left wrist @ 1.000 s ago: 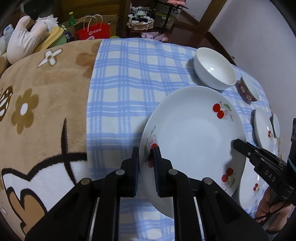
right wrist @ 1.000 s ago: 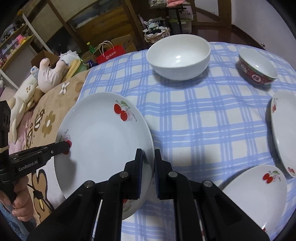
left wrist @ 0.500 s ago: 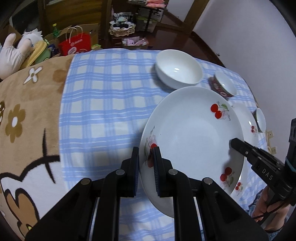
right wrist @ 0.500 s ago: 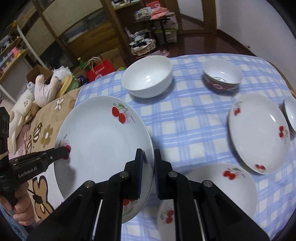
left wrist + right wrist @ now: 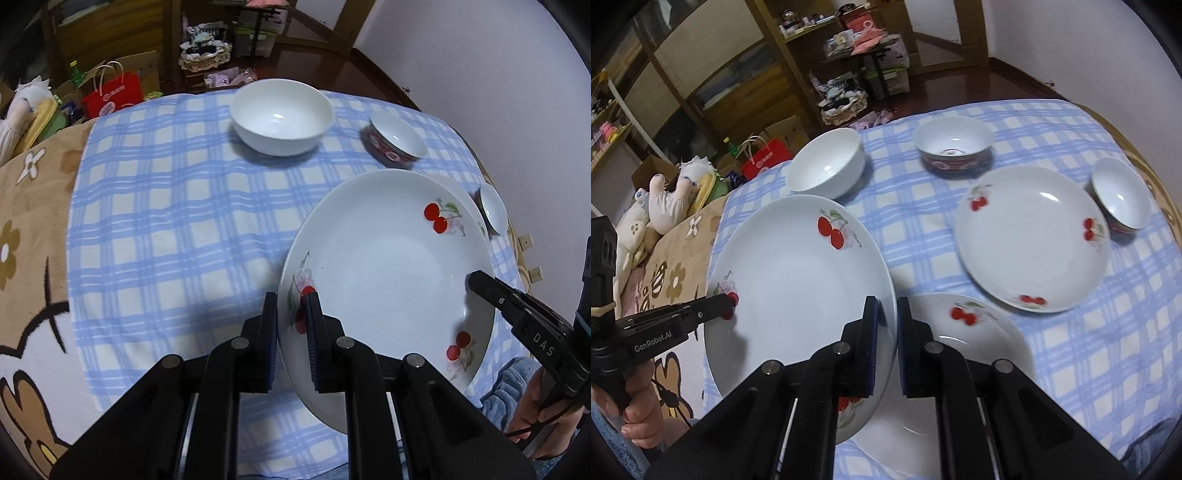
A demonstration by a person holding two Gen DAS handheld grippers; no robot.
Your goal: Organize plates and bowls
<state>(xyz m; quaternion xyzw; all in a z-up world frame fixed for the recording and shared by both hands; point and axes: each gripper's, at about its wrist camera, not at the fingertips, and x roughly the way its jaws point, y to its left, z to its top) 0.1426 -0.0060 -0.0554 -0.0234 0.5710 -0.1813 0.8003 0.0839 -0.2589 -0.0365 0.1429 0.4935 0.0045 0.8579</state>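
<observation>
The blue checked cloth (image 5: 166,221) is bare at 9–11 o'clock of the held cherry plate (image 5: 388,273) (left wrist view). The left gripper (image 5: 291,325) is clamped on the plate's rim at 8 o'clock, the right gripper (image 5: 886,332) on the opposite rim. The plate is lifted, tilted, face up, above another cherry plate (image 5: 979,332). White bowl (image 5: 282,114) is at 12 o'clock, well apart.

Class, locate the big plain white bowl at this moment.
In the right wrist view the plain white bowl stands on the checked cloth at the far left, beyond the held cherry plate, left of the red-patterned bowl.
</observation>
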